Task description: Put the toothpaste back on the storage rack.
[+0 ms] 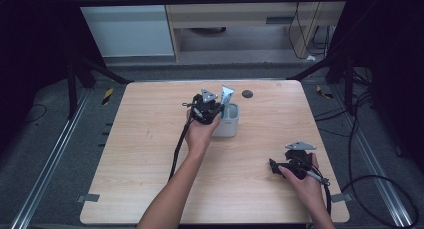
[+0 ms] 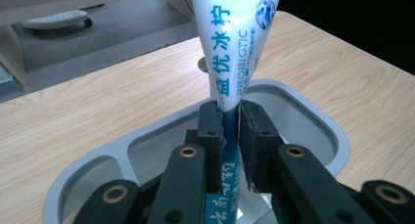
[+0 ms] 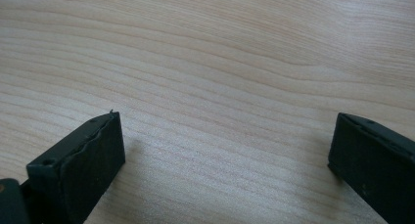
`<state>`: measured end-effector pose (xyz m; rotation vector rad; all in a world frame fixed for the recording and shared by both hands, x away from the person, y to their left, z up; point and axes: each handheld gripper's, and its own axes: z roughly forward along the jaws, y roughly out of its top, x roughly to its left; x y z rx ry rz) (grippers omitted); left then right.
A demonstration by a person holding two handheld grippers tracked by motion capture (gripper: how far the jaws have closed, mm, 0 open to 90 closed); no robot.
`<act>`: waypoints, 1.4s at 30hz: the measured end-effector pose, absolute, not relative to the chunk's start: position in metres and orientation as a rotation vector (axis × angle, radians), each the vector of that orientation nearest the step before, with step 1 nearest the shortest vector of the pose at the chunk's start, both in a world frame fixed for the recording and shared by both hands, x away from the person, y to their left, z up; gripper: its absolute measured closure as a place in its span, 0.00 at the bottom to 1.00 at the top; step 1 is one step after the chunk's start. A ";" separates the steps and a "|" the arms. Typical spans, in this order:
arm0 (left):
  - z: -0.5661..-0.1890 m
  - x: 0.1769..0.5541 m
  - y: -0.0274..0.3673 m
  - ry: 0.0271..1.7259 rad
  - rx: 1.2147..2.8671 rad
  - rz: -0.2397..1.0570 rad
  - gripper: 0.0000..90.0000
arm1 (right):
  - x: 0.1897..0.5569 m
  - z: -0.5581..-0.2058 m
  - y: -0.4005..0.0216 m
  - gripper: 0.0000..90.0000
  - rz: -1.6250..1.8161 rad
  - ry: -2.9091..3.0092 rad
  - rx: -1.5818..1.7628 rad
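Note:
A white and teal toothpaste tube (image 2: 235, 48) stands upright in a white oval cup (image 2: 313, 121), its flat crimped end pointing up. My left gripper (image 2: 230, 131) is shut on the tube's lower part, just over the cup's rim. From above, the tube (image 1: 226, 95) rises out of the cup (image 1: 229, 123) at the table's middle back, with the left gripper (image 1: 206, 109) beside it. My right gripper (image 1: 280, 167) lies low at the front right of the table. Its jaws stand wide open (image 3: 225, 150) over bare wood with nothing between them.
The wooden table (image 1: 150, 149) has a small dark round hole (image 1: 247, 94) near its back edge, right of the cup. Black cables (image 1: 177, 149) trail from both grippers. Dark stands and floor cables surround the table.

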<state>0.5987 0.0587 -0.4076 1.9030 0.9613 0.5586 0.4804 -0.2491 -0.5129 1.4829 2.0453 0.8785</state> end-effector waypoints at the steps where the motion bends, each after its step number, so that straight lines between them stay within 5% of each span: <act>1: -0.408 0.599 0.059 0.961 1.903 0.559 0.88 | 0.480 -0.513 -0.249 0.01 0.878 2.045 1.483; 42: -0.392 0.585 0.066 0.920 1.932 0.554 0.79 | 0.480 -0.513 -0.249 0.01 0.878 2.045 1.482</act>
